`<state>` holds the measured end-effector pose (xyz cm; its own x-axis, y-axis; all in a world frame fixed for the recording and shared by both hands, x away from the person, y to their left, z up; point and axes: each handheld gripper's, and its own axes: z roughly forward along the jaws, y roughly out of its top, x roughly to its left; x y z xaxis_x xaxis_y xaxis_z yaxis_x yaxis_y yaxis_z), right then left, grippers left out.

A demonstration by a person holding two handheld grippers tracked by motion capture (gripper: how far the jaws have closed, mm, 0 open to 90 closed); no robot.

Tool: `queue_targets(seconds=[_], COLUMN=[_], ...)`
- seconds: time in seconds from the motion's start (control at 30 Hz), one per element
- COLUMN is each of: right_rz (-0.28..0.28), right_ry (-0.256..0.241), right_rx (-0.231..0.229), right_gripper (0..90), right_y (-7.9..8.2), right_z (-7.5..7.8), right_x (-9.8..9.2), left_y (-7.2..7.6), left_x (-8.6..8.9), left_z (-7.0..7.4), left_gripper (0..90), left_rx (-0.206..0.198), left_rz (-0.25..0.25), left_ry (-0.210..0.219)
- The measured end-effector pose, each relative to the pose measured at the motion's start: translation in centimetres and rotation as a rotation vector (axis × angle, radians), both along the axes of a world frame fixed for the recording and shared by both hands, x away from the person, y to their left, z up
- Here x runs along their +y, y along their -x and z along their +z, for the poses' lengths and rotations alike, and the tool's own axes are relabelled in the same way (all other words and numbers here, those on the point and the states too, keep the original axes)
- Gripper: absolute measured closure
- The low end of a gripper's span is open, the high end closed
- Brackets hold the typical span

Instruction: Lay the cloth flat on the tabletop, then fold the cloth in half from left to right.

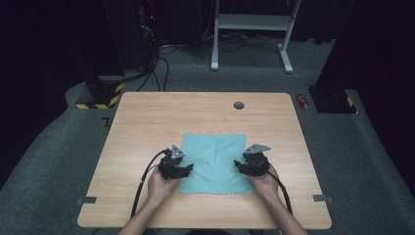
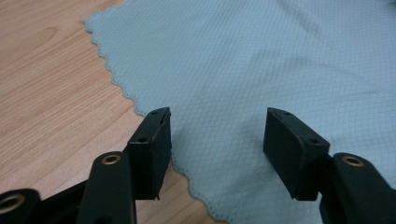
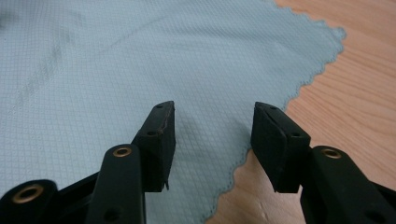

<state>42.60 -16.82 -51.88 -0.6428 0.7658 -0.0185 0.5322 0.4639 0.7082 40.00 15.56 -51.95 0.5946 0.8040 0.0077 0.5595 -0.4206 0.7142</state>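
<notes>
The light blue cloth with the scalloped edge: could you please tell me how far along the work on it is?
Little looks done: the light blue scalloped-edge cloth lies spread flat on the wooden table, unfolded. In hand: the left gripper and right gripper sit open over its opposite side edges, gripping nothing. Grasping and, probably, folding the cloth are left.

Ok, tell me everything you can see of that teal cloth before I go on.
The pale teal, roughly square cloth lies spread flat on the light wooden table, near its front middle. Its weave shows a fine grid pattern, its edges are scalloped, and a few soft creases cross it. The left claw stands open over its left edge, the right claw open over its right edge. Neither has closed on the fabric; whether the jaw tips touch it cannot be told.
</notes>
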Motion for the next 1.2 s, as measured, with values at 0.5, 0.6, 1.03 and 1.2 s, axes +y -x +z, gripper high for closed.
queue_targets(seconds=[0.5, 0.6, 1.03, 1.2], right_rz=[0.001, -0.005, 0.109, 0.155], right_ry=[-0.065, -0.099, -0.141, -0.138], right_rx=[0.018, 0.023, -0.039, -0.03], right_gripper=[50.3, 50.6, 55.2, 57.5], right_y=[0.4, 0.6, 2.6, 3.1], right_z=[0.2, 0.4, 1.1, 1.2], right_x=[-0.8, -0.7, 2.8, 4.2], left_y=[0.3, 0.1, -2.8, -3.8], left_x=[1.7, 1.8, 3.4, 3.7], left_z=[-0.7, -0.5, 1.1, 1.5], left_gripper=[36.9, 37.6, 39.3, 37.4], left_rx=[-0.034, -0.017, 0.04, 0.048], left_rz=[0.046, 0.051, 0.112, 0.123], left_ry=[0.062, 0.061, 0.151, 0.121])
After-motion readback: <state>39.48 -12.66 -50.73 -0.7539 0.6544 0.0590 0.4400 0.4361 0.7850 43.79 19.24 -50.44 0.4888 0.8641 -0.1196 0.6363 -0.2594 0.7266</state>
